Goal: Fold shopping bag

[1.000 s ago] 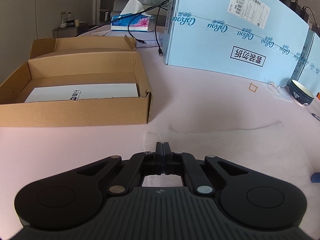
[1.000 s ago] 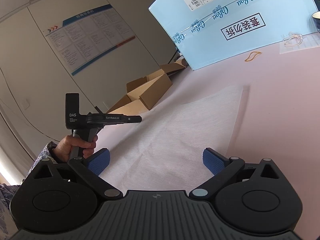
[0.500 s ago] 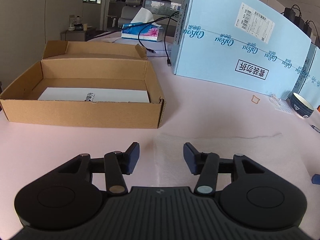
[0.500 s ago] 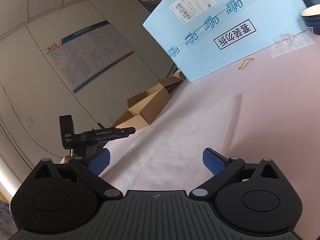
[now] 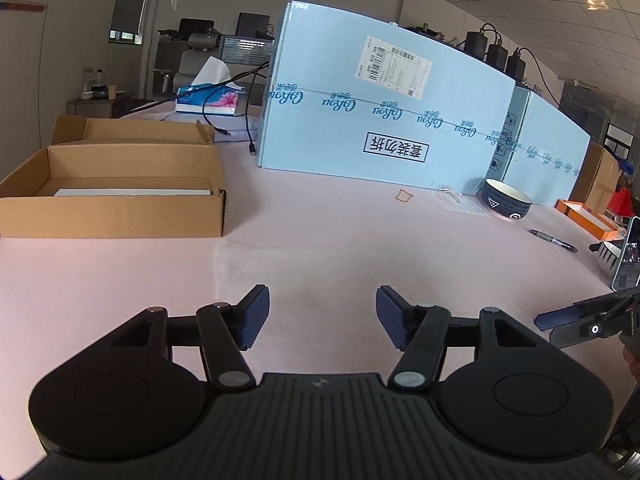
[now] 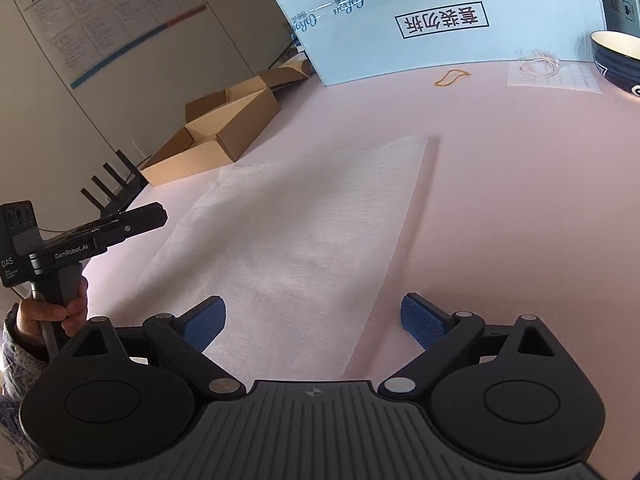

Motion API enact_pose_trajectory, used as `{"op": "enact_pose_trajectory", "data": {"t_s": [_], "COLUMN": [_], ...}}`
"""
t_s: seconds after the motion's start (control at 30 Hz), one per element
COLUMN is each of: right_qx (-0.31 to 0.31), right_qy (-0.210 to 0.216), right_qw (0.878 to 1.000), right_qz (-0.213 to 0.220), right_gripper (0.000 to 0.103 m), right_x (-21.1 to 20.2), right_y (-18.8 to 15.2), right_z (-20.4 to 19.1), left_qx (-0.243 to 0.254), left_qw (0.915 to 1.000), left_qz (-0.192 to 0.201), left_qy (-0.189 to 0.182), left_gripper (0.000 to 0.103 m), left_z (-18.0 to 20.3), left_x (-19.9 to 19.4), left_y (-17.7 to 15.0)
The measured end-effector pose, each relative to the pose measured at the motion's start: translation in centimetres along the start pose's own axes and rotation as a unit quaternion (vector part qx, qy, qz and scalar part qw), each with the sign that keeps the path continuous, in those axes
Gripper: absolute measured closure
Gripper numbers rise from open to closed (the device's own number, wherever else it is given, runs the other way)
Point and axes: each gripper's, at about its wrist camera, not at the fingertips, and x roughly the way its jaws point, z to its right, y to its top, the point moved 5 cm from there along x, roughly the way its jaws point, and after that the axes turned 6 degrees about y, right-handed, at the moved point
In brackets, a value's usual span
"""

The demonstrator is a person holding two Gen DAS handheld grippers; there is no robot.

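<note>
Left gripper point(image 5: 318, 316): the blue-padded fingers point(image 5: 252, 316) are parted and opening, nothing between them; they are held clear above the shopping bag point(image 6: 288, 236), a release rather than a grip being judged the step in hand. Right gripper point(image 6: 312, 324): the fingers point(image 6: 420, 326) are spread wide and empty, poised over the bag's near end, presumably so that an edge can be taken for a further fold. The bag, white and thin, lies flat on the pink worktop point(image 6: 500, 200) as a long narrow panel running away from the right gripper; whether it is already folded cannot be told. A person's hand point(image 6: 60, 308) is seen on the left gripper's handle. Beyond the bag's far corner an open cardboard box point(image 5: 116, 184) stands; a large blue carton point(image 5: 384, 120) closes the far side, with a rubber band point(image 6: 452, 77) and a dark bowl point(image 5: 506, 200) near its foot, all well apart from the bag
</note>
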Motion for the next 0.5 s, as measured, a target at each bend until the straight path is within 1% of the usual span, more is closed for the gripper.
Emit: {"op": "enact_pose_trajectory", "data": {"t_s": [0.1,0.13,0.17,0.2,0.23,0.27,0.3,0.4,0.47,0.5], "right_qx": [0.020,0.028,0.034,0.036,0.038,0.051,0.058,0.073,0.083,0.091], "right_qy": [0.002,0.005,0.008,0.014,0.020,0.036,0.036,0.046,0.051,0.051], "right_qw": [1.000,1.000,0.999,0.999,0.999,0.998,0.998,0.996,0.995,0.995], "right_qz": [0.005,0.010,0.016,0.015,0.014,0.003,0.003,0.001,0.003,0.005], "right_gripper": [0.007,0.010,0.014,0.029,0.048,0.052,0.054,0.054,0.059,0.067], "right_x": [0.5,0.5,0.5,0.5,0.6,0.9,1.0,1.2,1.2,1.2], "right_y": [0.2,0.2,0.2,0.2,0.2,0.1,0.3,0.7,0.8,0.7], "right_z": [0.1,0.1,0.2,0.1,0.0,0.1,0.3,0.7,1.1,1.5], "left_qx": [0.022,0.024,0.024,0.024,0.021,0.017,0.013,-0.002,-0.009,-0.012], "left_qw": [0.9995,0.9994,0.9994,0.9993,0.9994,0.9995,0.9997,0.9998,0.9998,0.9997], "left_qz": [-0.003,-0.006,-0.009,-0.011,-0.013,-0.014,-0.014,-0.015,-0.018,-0.019], "left_qy": [-0.020,-0.022,-0.024,-0.025,-0.025,-0.022,-0.018,-0.010,-0.008,-0.008], "left_gripper": [0.047,0.047,0.047,0.047,0.047,0.047,0.047,0.047,0.047,0.047], "left_z": [1.4,1.6,1.6,1.6,1.5,1.2,0.9,0.0,-0.5,-0.6], "left_x": [0.1,0.2,0.2,0.2,0.1,-0.1,-0.2,-0.7,-0.9,-0.9], "left_y": [-1.0,-1.2,-1.3,-1.5,-1.6,-1.7,-1.7,-1.9,-2.1,-2.2]}}
